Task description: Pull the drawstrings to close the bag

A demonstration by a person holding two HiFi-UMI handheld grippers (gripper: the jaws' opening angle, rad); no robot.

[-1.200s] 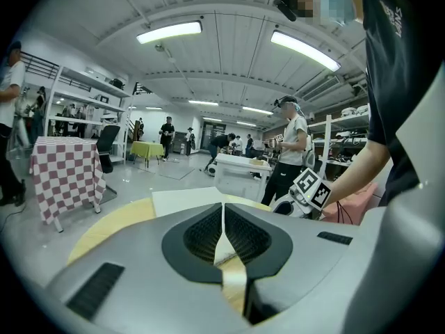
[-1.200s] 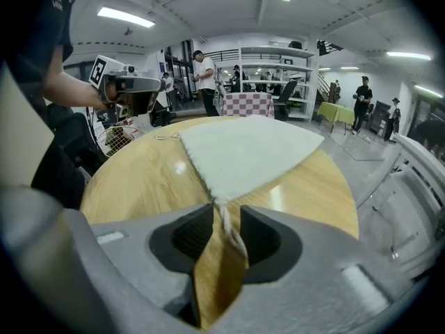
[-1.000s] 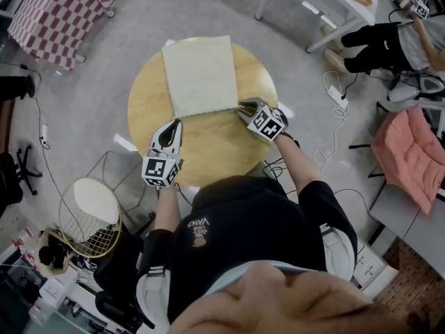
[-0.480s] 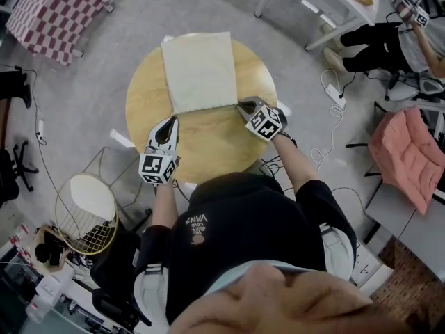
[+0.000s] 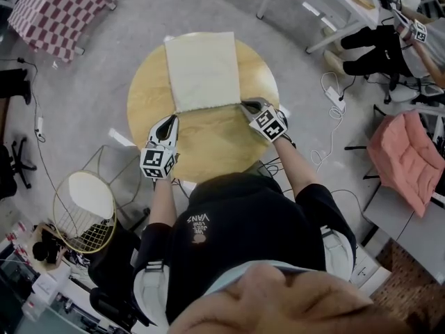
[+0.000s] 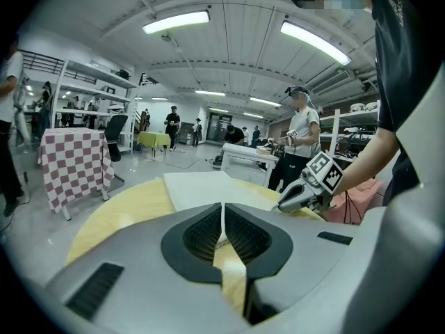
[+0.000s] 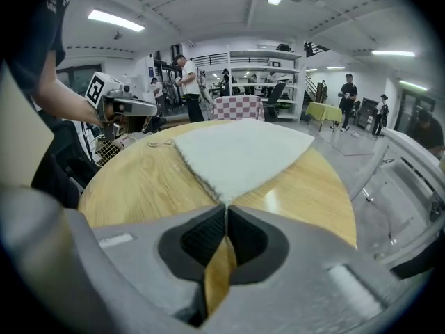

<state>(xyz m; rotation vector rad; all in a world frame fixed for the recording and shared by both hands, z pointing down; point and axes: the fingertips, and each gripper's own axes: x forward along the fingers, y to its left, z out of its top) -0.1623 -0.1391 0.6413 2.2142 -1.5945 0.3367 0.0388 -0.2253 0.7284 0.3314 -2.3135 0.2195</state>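
A flat cream drawstring bag (image 5: 201, 72) lies on the round wooden table (image 5: 208, 148), its gathered mouth edge towards me. My right gripper (image 5: 243, 106) sits at the bag's near right corner. Its jaws have just been closing, and in the right gripper view (image 7: 226, 207) they pinch the tip of that corner (image 7: 224, 197). My left gripper (image 5: 169, 122) hovers just short of the near left corner with its jaws together (image 6: 222, 207) and nothing seen between them. A loose drawstring loop (image 7: 158, 143) lies on the wood below the left gripper (image 7: 149, 108).
A wire basket stool (image 5: 87, 214) stands at the table's near left. A checkered cloth (image 5: 55, 12) covers a table at the far left. A white table (image 5: 327, 5), a seated person (image 5: 389, 40), floor cables (image 5: 334, 103) and a pink cushion (image 5: 410, 152) are at the right.
My left gripper has edged slightly closer to the bag's near left corner. The right gripper has stayed at the near right corner.
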